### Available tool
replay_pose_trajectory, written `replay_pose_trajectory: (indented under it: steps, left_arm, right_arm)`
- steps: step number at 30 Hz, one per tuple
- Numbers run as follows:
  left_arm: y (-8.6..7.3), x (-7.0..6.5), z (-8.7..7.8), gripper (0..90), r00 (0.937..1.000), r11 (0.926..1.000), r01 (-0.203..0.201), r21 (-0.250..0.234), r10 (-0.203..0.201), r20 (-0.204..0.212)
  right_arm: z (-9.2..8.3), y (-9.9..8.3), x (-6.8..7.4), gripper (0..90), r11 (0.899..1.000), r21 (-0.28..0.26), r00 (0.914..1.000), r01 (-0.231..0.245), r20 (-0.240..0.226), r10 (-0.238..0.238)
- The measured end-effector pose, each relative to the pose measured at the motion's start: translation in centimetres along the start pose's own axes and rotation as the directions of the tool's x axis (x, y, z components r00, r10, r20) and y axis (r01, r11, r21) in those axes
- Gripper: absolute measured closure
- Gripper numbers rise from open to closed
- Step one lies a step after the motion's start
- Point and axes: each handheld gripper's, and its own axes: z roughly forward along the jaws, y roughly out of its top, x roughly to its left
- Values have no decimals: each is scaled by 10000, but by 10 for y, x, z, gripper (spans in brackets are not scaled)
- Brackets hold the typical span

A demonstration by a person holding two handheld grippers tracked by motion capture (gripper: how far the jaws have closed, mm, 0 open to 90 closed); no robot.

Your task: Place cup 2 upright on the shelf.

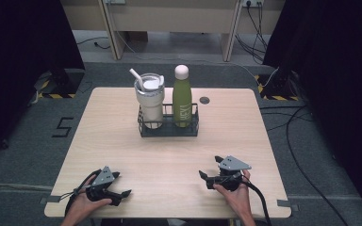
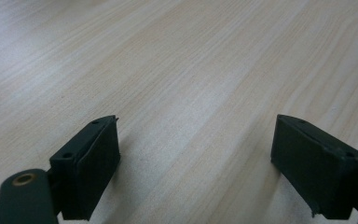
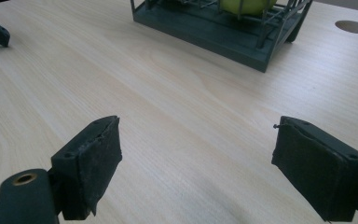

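A dark wire basket (image 1: 168, 129) stands at the middle of the table, toward the far side. In it, upright side by side, are a cream tumbler (image 1: 150, 99) with a lid and straw on the left and a green bottle (image 1: 182, 101) with a pale cap on the right. My left gripper (image 1: 124, 184) lies low at the near left corner, held by a hand, open over bare wood (image 2: 196, 154). My right gripper (image 1: 209, 166) is at the near right, also open with nothing between its jaws (image 3: 196, 154). It faces the basket (image 3: 214, 32) and the bottle's base (image 3: 247, 5).
The light wooden table (image 1: 122, 141) has a round cable hole (image 1: 204, 100) behind the basket on the right, also visible as the hole (image 3: 353, 26) in the right gripper view. Black curtains, floor cables and desk legs surround the table.
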Motion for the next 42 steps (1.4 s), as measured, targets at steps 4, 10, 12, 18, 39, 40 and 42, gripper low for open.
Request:
replay_pose_trajectory:
  steps: [4, 10, 12, 18, 39, 40, 42]
  left_arm:
    - [0, 0, 0, 147, 10000, 10000, -4, 6, 4, 1]
    - [0, 0, 0, 146, 10000, 10000, -8, 11, 8, -8]
    - [0, 0, 0, 146, 10000, 10000, -4, 9, 4, 1]
    - [0, 0, 0, 146, 10000, 10000, -5, 9, 5, 1]
    - [0, 0, -1, 146, 10000, 10000, -5, 20, 5, 4]
    - [0, 0, -1, 146, 10000, 10000, -3, 19, 3, 3]
    - [0, 0, 0, 146, 10000, 10000, -2, 11, 2, -4]
  right_arm:
    - [-3, -4, 1, 151, 9999, 147, 10000, -62, 33, 61]
    - [-6, -8, 2, 152, 9994, 353, 9999, -11, 132, 7]
    - [-7, -9, 2, 152, 9990, 443, 9999, 23, 164, -30]
    - [-10, -14, 4, 152, 9973, 729, 9996, 73, 271, -93]
    - [-9, -26, 8, 153, 9787, 2048, 9989, 126, 424, -217]
    - [-9, -27, 8, 154, 9770, 2128, 9989, 132, 421, -227]
    - [-8, -28, 9, 154, 9738, 2273, 9989, 115, 419, -216]
